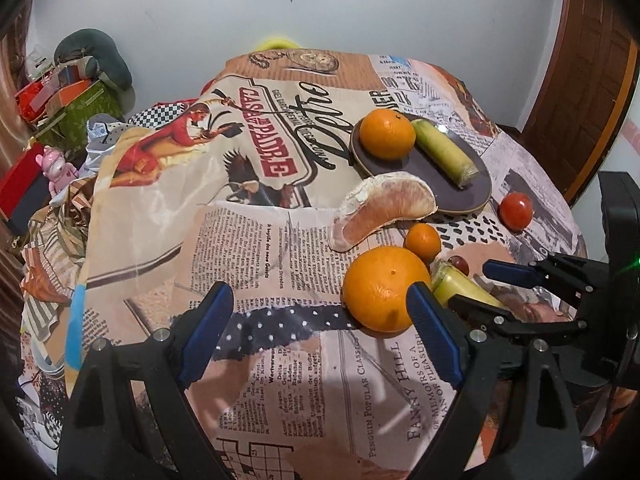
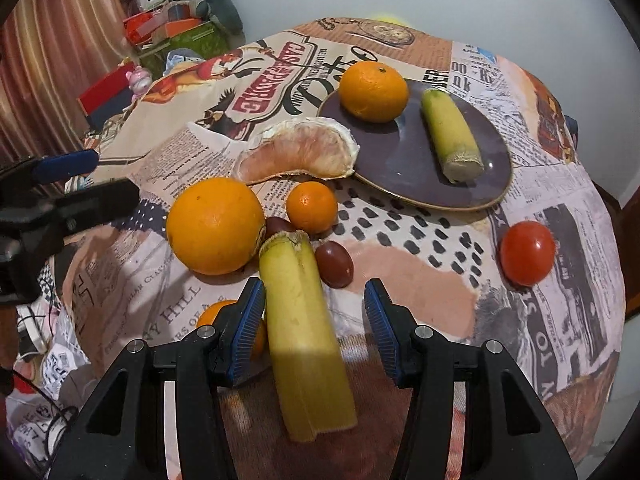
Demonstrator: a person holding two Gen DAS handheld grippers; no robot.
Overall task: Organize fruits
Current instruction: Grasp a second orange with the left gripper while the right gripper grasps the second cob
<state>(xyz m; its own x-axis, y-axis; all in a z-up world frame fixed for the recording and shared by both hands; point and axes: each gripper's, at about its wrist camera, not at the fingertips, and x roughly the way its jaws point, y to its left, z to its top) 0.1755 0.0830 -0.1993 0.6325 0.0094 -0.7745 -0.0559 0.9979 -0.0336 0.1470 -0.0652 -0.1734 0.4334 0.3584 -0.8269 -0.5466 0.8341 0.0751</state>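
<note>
A dark plate holds an orange and a cut banana piece. On the printed tablecloth lie a pomelo wedge, a big orange, a small orange, two grapes, a tomato and a second banana piece. My right gripper is open, its fingers either side of this banana piece. My left gripper is open and empty, left of the big orange.
Another small orange lies partly hidden behind my right gripper's left finger. The round table drops off on all sides. Boxes, a pillow and clutter sit on the left beyond the table; a wooden door stands at right.
</note>
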